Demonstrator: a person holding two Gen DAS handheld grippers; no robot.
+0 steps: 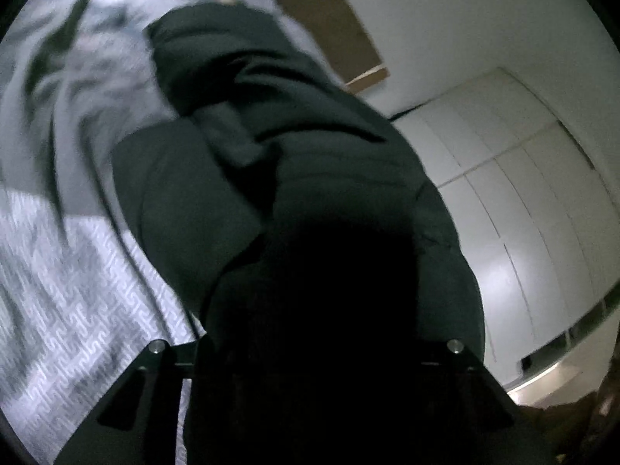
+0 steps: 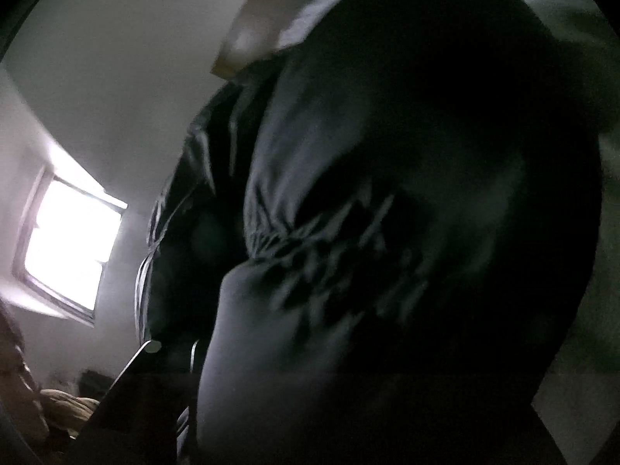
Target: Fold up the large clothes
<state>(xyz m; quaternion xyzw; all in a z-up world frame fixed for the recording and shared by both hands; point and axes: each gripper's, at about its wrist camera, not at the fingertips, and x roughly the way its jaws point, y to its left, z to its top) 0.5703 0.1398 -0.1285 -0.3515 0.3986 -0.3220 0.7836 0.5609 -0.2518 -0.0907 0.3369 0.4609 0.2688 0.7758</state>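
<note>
A dark puffy jacket (image 1: 240,116) fills the middle of the left wrist view, raised over a grey-white patterned bedspread (image 1: 69,310). Its fabric bunches into the mouth of my left gripper (image 1: 306,333), hiding the fingertips; the gripper looks shut on it. In the right wrist view the same jacket (image 2: 387,155) covers most of the picture, with a gathered elastic hem near the middle. My right gripper (image 2: 310,348) is buried in the cloth and looks shut on it; only its left finger (image 2: 151,347) shows.
A white wardrobe (image 1: 523,213) stands to the right of the bed, below a brown wooden panel (image 1: 329,19). A bright window (image 2: 73,240) sits in the wall at left. Tan bedding or cushions (image 2: 66,407) lie low at the left edge.
</note>
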